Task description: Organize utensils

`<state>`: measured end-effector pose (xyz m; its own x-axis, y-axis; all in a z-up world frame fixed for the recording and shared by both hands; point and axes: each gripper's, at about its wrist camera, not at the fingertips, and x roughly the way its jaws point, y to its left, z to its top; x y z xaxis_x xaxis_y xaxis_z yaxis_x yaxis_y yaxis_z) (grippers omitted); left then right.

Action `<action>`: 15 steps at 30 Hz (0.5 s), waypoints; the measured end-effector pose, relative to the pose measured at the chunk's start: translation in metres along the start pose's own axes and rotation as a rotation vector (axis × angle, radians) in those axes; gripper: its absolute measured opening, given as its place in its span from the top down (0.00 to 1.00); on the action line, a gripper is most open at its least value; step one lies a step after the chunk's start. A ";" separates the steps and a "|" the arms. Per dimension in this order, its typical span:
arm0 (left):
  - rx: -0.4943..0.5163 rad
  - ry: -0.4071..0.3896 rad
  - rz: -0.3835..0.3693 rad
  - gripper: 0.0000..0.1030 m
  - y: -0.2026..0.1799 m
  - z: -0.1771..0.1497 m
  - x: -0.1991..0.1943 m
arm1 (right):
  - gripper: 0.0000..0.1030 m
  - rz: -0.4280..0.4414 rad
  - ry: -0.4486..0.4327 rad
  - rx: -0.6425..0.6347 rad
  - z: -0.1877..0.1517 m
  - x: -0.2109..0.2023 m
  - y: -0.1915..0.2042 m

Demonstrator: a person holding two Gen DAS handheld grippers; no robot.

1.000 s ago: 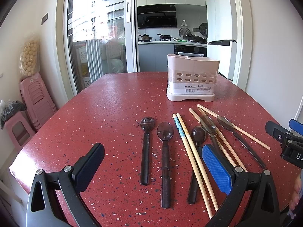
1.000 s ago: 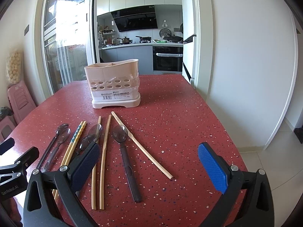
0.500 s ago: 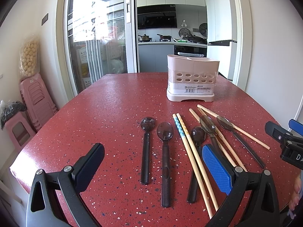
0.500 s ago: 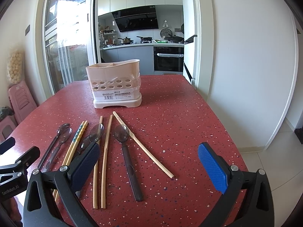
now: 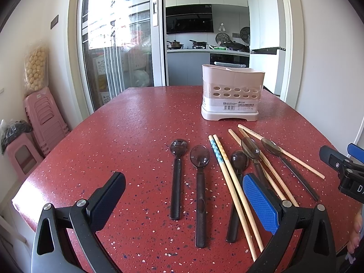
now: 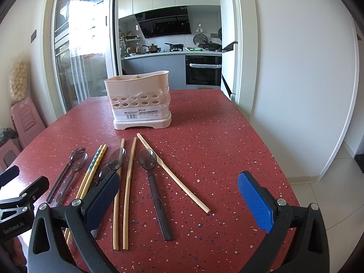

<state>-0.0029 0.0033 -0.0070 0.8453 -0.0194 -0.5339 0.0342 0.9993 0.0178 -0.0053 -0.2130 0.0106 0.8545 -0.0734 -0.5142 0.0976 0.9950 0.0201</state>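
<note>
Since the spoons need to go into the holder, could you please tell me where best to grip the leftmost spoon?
Take the leftmost spoon by the middle of its straight dark handle, coming from above with the fingers closing across it. It lies flat on the red table, clear of its neighbour, handle toward the open left hand-held gripper, so both sides look free.

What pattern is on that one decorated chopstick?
A pale blue band with small dots on the decorated chopstick, clearest in the left wrist view.
</note>
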 end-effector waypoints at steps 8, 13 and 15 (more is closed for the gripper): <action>-0.001 0.001 0.000 0.00 0.000 0.000 0.000 | 0.00 0.000 -0.001 0.000 0.000 0.000 0.000; 0.002 0.002 0.000 0.00 0.000 0.000 0.000 | 0.00 0.000 0.001 0.001 0.000 0.000 0.000; 0.002 0.002 0.000 0.00 0.000 0.000 0.000 | 0.00 0.000 -0.001 0.000 0.000 0.000 0.000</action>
<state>-0.0027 0.0033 -0.0071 0.8441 -0.0195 -0.5358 0.0351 0.9992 0.0190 -0.0050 -0.2132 0.0103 0.8549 -0.0735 -0.5135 0.0977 0.9950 0.0202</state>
